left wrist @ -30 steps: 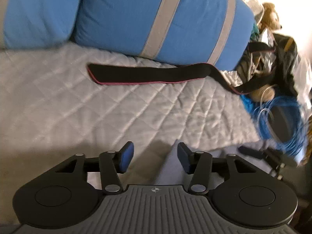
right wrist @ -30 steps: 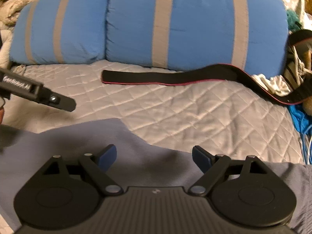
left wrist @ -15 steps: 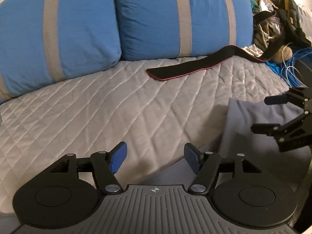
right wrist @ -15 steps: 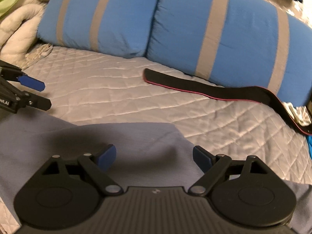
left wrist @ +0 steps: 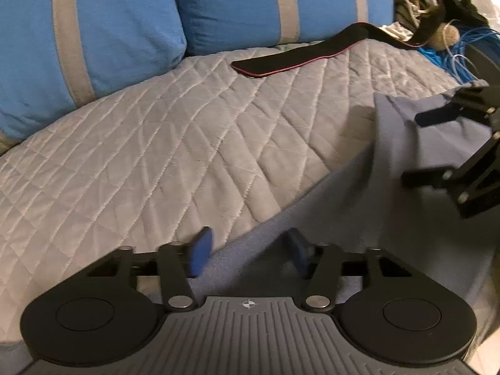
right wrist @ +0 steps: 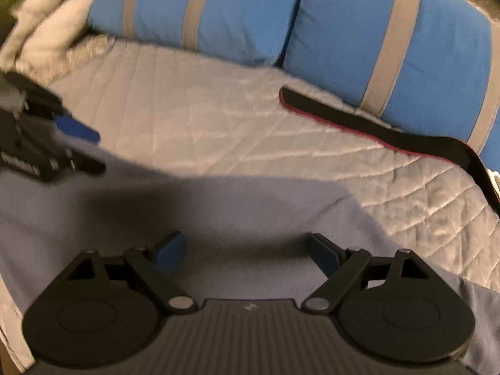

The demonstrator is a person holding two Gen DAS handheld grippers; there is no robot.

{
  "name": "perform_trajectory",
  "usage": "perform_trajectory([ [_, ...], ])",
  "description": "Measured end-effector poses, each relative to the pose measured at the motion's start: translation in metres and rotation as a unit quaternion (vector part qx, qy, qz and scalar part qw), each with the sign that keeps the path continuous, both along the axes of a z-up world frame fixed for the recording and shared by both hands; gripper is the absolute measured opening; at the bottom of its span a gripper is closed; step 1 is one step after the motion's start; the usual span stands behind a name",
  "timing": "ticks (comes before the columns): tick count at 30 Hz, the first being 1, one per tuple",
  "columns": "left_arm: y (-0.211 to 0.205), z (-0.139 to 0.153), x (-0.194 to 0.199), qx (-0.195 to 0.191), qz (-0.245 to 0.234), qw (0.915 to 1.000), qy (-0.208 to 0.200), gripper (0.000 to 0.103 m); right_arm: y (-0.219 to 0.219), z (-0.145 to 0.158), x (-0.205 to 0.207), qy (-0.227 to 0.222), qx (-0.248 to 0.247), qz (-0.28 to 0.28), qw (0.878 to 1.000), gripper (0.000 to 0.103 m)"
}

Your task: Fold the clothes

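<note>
Shirt (left wrist: 350,212), grey-blue, lies spread on the bed (left wrist: 156,143), short of the pillows (left wrist: 93,25); seemingly unfolded. My left tongs (left wrist: 247,251), just narrowing, and right tongs (right wrist: 247,251) gape over it, pinching nothing.

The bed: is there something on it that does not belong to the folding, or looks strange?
Yes. A long black strap with a red edge lies across the quilt in front of the blue pillows, apart from the grey-blue garment. A tangle of blue cable sits at the bed's far right.

Soft matt grey-blue garment (left wrist: 368,206) lies on a stitched, faintly sheened quilted bedspread (left wrist: 156,143).
</note>
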State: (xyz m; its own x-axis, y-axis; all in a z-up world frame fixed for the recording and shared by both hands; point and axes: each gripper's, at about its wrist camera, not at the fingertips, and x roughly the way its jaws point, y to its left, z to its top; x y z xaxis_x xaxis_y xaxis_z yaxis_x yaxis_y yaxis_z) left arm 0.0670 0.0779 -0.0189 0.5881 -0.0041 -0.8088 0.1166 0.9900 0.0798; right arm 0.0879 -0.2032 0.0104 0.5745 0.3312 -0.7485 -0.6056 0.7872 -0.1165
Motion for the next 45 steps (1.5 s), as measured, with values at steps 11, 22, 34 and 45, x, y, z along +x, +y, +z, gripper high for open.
perform_trajectory([
  [11, -0.006, 0.003, -0.007, 0.027, -0.028, 0.9992, -0.009, 0.018, -0.005, -0.006, 0.002, 0.018, 0.002, -0.008, 1.000, 0.099],
  [22, -0.014, 0.008, -0.012, 0.032, -0.068, 0.9964, -0.039, 0.027, -0.006, -0.008, 0.005, 0.022, 0.003, -0.009, 1.000, 0.100],
  [34, -0.013, 0.009, -0.013, 0.034, -0.064, 0.9965, -0.041, 0.002, -0.006, -0.010, 0.006, 0.023, 0.000, -0.008, 1.000, 0.102],
  [45, 0.008, 0.012, 0.002, 0.002, 0.010, 0.9999, -0.002, 0.002, -0.010, -0.011, 0.008, 0.044, -0.014, -0.005, 0.999, 0.103],
])
